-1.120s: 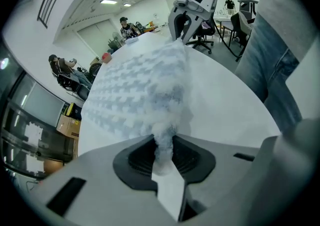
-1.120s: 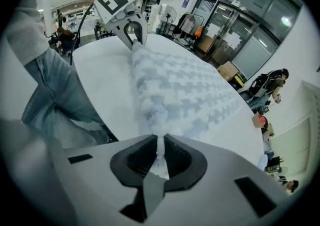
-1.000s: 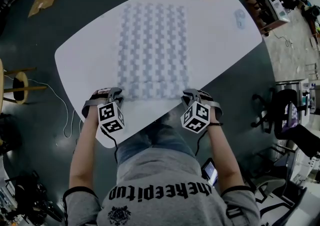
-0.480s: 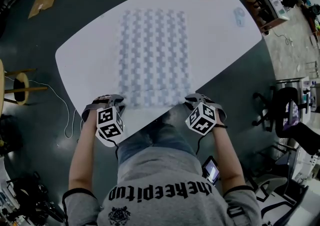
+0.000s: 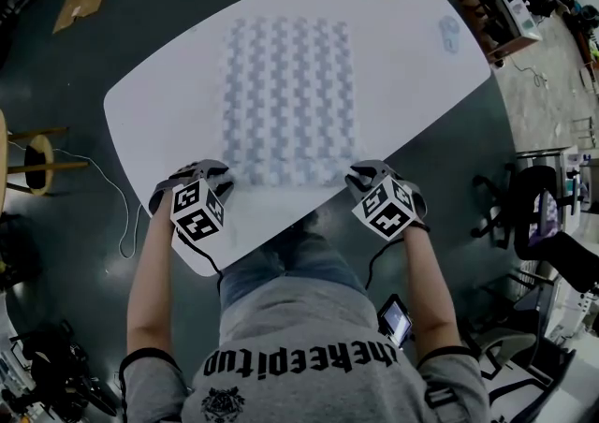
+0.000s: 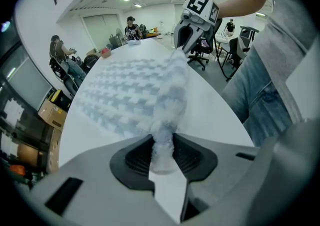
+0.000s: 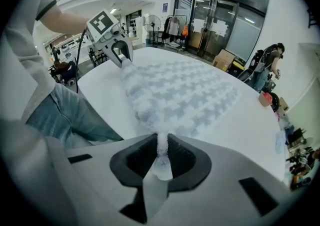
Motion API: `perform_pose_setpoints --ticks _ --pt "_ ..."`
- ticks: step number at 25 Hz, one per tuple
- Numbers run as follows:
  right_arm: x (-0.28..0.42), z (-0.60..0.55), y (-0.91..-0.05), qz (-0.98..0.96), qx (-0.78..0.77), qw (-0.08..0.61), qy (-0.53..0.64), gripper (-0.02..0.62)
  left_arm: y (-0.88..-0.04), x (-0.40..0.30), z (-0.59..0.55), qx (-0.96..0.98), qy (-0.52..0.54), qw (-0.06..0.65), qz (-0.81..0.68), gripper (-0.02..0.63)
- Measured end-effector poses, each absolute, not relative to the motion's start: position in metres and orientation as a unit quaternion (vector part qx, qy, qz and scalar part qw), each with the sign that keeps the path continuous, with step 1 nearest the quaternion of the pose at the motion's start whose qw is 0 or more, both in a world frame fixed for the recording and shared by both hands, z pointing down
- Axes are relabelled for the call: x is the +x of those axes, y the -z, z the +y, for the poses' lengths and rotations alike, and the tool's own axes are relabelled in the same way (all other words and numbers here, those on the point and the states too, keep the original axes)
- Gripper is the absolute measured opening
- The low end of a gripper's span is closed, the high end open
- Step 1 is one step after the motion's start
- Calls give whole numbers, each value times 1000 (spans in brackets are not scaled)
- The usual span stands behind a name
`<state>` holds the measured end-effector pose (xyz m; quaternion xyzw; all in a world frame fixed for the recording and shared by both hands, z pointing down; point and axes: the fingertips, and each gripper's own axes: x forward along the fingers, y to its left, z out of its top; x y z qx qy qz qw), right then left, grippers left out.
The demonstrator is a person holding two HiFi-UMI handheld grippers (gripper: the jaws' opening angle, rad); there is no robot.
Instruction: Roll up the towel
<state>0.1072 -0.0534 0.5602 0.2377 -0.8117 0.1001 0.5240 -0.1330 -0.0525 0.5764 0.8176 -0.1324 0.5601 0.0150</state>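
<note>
Both near corners of the towel have lifted slightly off the table. One corner is pinched in the left gripper, whose jaws have just been opening; the right gripper clamps the other. From both grippers, the towel's length runs flat away from the person.

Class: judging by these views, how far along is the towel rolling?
Done: towel spread on the table. In hand: left gripper and right gripper each pinch a near corner, bunching that edge; left jaws have just been opening, towel between them. Remaining: no roll yet; the rest lies flat.
</note>
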Motion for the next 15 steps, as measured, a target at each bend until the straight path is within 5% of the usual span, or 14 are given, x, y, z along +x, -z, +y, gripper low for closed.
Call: perform_pose_setpoints --ticks 15 --pt "109 -112 -567 -792 290 531 -79 41 -579 -131 -113 803 -566 -9 -185 133"
